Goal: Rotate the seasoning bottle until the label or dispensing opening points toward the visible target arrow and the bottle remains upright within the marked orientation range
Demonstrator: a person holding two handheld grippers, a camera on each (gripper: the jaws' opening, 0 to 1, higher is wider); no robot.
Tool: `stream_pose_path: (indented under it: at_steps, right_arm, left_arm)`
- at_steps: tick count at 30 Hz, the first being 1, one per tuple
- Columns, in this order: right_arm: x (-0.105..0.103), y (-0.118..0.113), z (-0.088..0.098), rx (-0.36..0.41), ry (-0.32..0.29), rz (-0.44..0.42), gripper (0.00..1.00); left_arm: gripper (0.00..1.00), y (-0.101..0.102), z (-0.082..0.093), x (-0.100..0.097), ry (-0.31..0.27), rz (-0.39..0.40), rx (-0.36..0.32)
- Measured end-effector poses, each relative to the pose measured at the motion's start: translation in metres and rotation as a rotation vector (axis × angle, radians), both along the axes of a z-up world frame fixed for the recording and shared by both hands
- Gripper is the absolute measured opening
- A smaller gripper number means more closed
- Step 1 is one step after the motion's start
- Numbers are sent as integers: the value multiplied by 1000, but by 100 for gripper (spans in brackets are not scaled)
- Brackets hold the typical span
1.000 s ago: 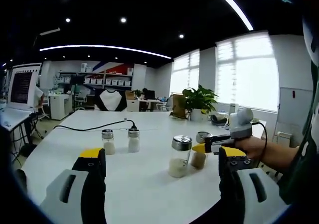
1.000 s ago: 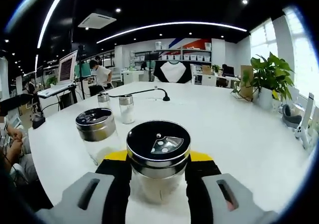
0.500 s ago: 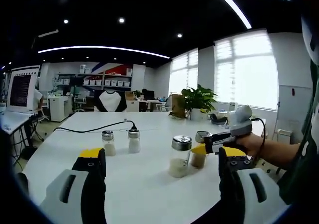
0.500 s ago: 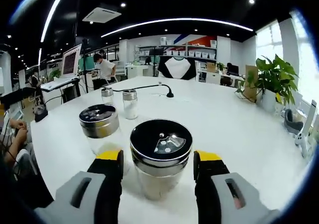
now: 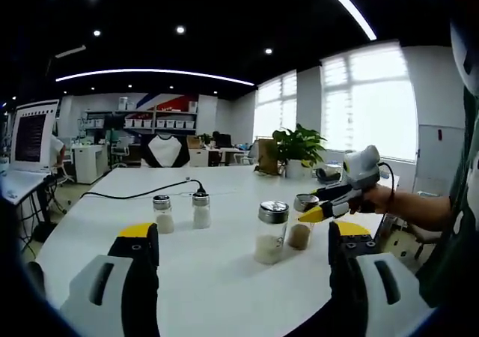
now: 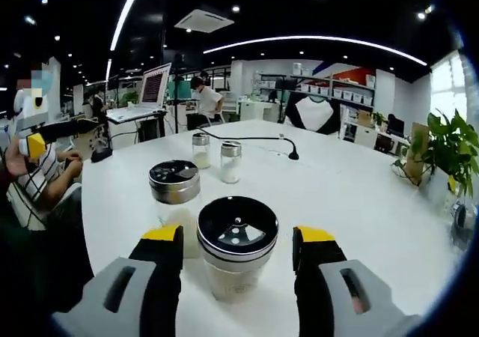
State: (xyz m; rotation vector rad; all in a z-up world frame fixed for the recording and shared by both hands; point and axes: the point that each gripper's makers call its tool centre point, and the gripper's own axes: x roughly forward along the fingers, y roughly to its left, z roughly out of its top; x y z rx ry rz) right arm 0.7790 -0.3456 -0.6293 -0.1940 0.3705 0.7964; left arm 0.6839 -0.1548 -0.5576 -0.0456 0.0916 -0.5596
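Note:
A glass seasoning bottle (image 6: 237, 266) with a black perforated lid stands upright on the white table (image 6: 359, 195). It is between the jaws of my right gripper (image 6: 238, 236), which is open with a gap on each side of the glass. In the left gripper view the same bottle (image 5: 301, 223) stands partly behind a steel-lidded bottle (image 5: 271, 232), and the right gripper (image 5: 318, 206) reaches it from the right in a person's hand. My left gripper (image 5: 243, 236) is open over bare table with nothing between its fingers. It also appears at the far left as the left gripper (image 6: 34, 144).
A second steel-lidded bottle (image 6: 174, 195) stands just left of the held-around one. Two small shakers (image 6: 200, 150) (image 6: 230, 161) and a black cable (image 6: 254, 137) lie farther back. A potted plant (image 6: 441, 153) is at the far right and a monitor (image 5: 34, 131) at the far left.
My right gripper's jaws, tight against the black-lidded bottle a second ago, have come apart from it. The right view has swung leftward. The left gripper has stayed still.

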Motion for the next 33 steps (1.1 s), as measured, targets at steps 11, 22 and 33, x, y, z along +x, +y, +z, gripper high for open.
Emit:
stream_pose_path:
  at_steps: [11,22,33]
  right_arm:
    - [-11,8,-7,1,58,264,58]
    - [-6,8,-11,35,102,317,51]
    - [-10,8,-12,46,90,344,41]
  left_arm:
    - [99,1,-5,-5,11,8,3]
    - [99,-3,0,-6,5,-12,23]
    - [99,-6,2,-5,0,-21,20]
